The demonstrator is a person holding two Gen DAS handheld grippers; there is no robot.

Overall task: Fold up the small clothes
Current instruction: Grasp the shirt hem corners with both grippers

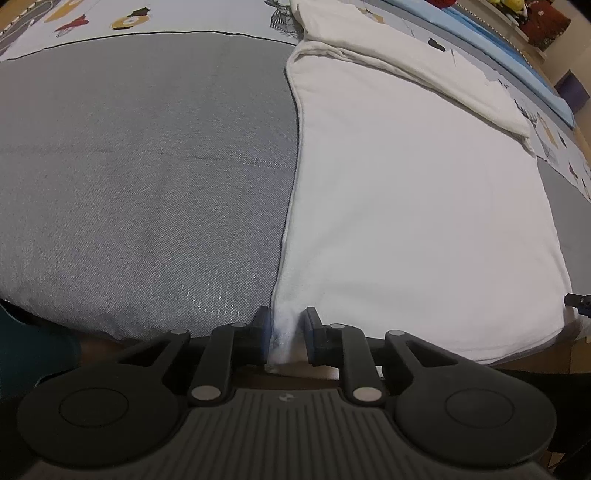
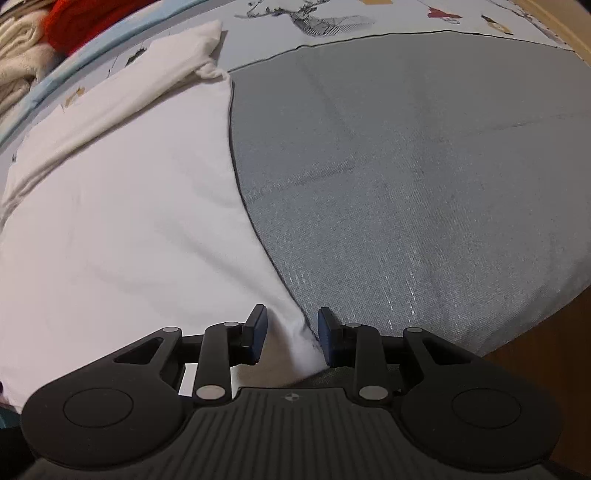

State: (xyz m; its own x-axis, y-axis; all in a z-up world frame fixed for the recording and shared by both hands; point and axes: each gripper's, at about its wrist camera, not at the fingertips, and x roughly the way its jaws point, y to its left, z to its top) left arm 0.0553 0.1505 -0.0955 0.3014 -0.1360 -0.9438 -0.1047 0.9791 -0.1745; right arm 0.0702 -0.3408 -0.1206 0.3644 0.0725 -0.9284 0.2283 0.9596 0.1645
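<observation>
One white garment [image 1: 406, 206] is counted, spread flat in the right half of the left wrist frame and the left half of the right wrist frame [image 2: 122, 206]; one folded-over sleeve [image 1: 413, 70] is seen along its far edge. One grey cover [image 1: 147, 177] is seen beneath it, and one printed sheet [image 1: 92, 22] along the top of the frame. Two claws are counted: the left claw [image 1: 287, 334] at bottom centre and the right claw [image 2: 292, 334] likewise, each with two blue-padded fingers [image 1: 263, 332]. One red item [image 2: 85, 18] is counted at upper left of the right wrist frame.
</observation>
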